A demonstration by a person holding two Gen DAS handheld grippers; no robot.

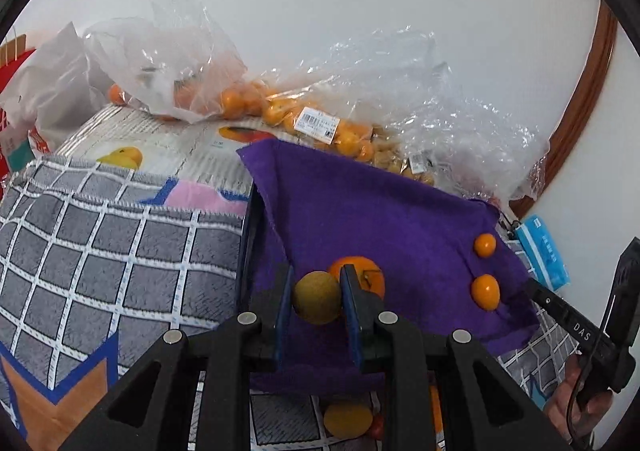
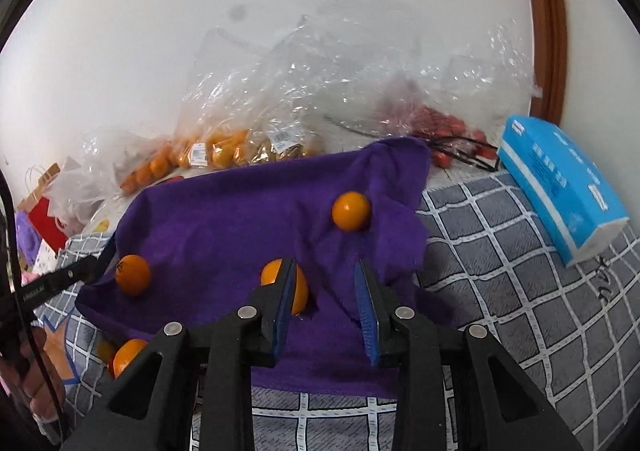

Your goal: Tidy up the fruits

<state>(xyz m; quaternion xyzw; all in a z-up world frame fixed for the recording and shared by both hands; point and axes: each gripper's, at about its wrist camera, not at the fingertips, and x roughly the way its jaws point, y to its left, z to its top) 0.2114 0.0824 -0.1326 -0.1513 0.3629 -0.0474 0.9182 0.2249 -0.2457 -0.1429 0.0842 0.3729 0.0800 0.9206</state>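
Note:
My left gripper (image 1: pixel 316 297) is shut on a brownish round fruit (image 1: pixel 317 296) and holds it above the purple cloth (image 1: pixel 380 211). A larger orange (image 1: pixel 366 271) sits just behind its right finger. Two small oranges (image 1: pixel 485 244) (image 1: pixel 485 292) lie on the cloth's right side. My right gripper (image 2: pixel 325 291) is open and empty over the purple cloth (image 2: pixel 224 219); one orange (image 2: pixel 298 287) lies partly behind its left finger. Another small orange (image 2: pixel 351 210) lies farther back, and an orange (image 2: pixel 133 274) rests at the left.
Clear plastic bags of oranges (image 1: pixel 280 111) and small yellow fruits line the back wall; a bag of red fruits (image 2: pixel 432 119) lies at back right. A blue tissue pack (image 2: pixel 560 183) rests on the grey checked mat (image 2: pixel 520 291). More fruits (image 1: pixel 347 419) lie below the cloth's front edge.

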